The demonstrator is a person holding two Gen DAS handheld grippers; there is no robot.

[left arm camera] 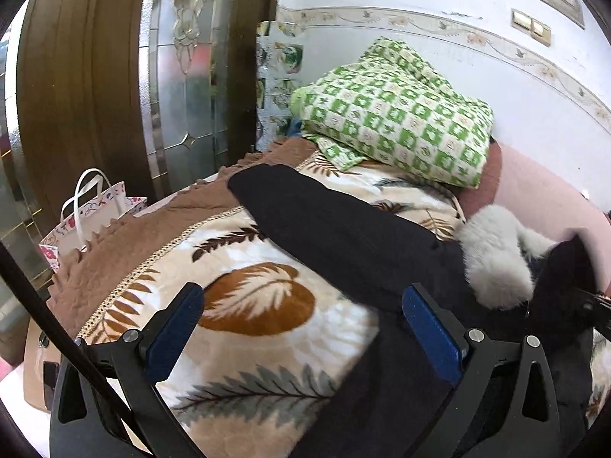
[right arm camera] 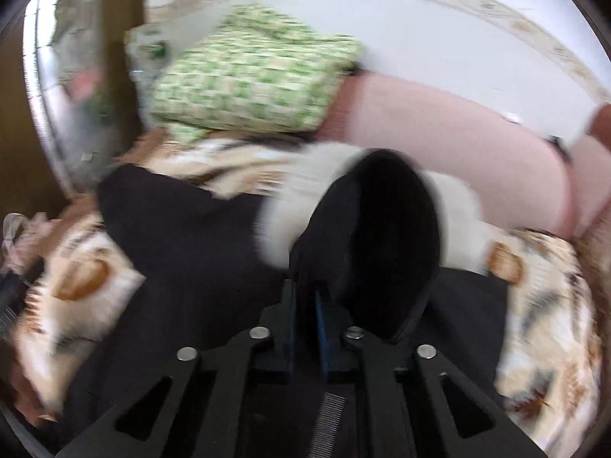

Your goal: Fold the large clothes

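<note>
A black coat (left arm camera: 343, 236) with a grey-white fur collar (left arm camera: 492, 255) lies on a leaf-patterned blanket (left arm camera: 259, 297) on a bed. One sleeve stretches toward the far left. My left gripper (left arm camera: 305, 328) is open and empty, hovering over the blanket and the coat's left edge. In the right wrist view, which is blurred, my right gripper (right arm camera: 305, 305) is shut on a fold of the black coat (right arm camera: 366, 236) and holds it raised in front of the fur collar (right arm camera: 290, 206). The rest of the coat (right arm camera: 183, 236) lies spread below.
A folded green checked quilt (left arm camera: 401, 114) sits at the head of the bed against the white wall, and also shows in the right wrist view (right arm camera: 248, 76). A pink headboard cushion (right arm camera: 458, 137) is at the right. A paper gift bag (left arm camera: 91, 213) and a wooden door (left arm camera: 76, 76) stand left of the bed.
</note>
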